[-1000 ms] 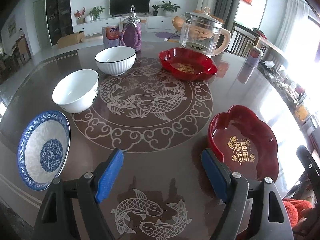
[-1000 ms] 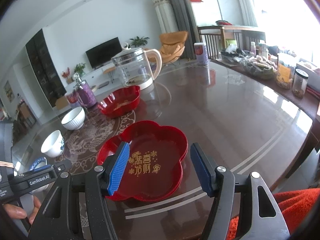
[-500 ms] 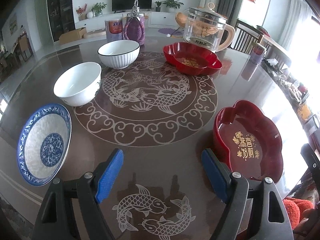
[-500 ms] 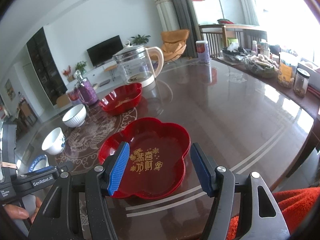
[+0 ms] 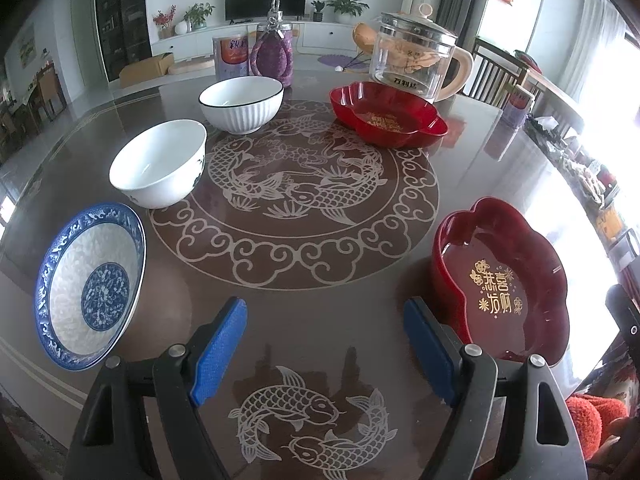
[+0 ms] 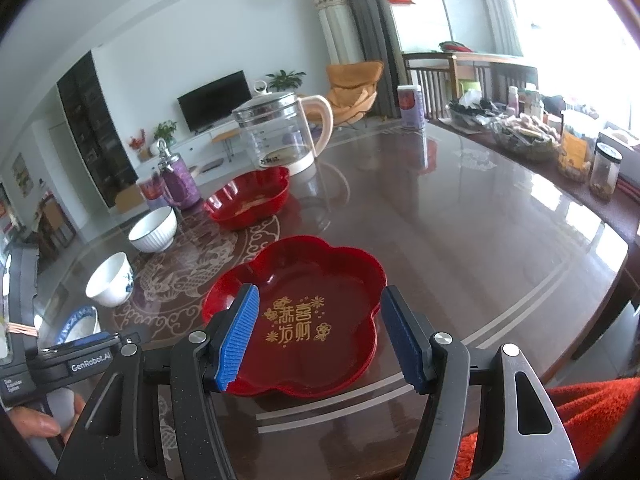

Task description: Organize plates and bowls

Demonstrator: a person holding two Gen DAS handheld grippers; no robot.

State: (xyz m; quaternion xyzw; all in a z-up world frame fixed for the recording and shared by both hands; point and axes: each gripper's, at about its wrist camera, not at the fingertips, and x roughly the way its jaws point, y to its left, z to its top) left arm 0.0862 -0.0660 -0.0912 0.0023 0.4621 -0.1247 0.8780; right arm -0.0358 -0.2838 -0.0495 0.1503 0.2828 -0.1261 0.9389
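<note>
A near red flower-shaped plate with gold letters lies at the table's right front; it also shows in the right wrist view. My right gripper is open, hovering over its near part. A second red plate lies farther back. A ribbed white bowl, a plain white bowl and a blue-patterned plate lie along the left. My left gripper is open and empty above bare table between the blue plate and the near red plate.
A glass kettle stands behind the far red plate. A purple jar and a can stand at the back. Jars and snack packs line the table's right edge. The table front edge is close.
Both grippers rose and tilted slightly, so the dishes sit lower and nearer in view. Jaws stay open. No dish has moved.
</note>
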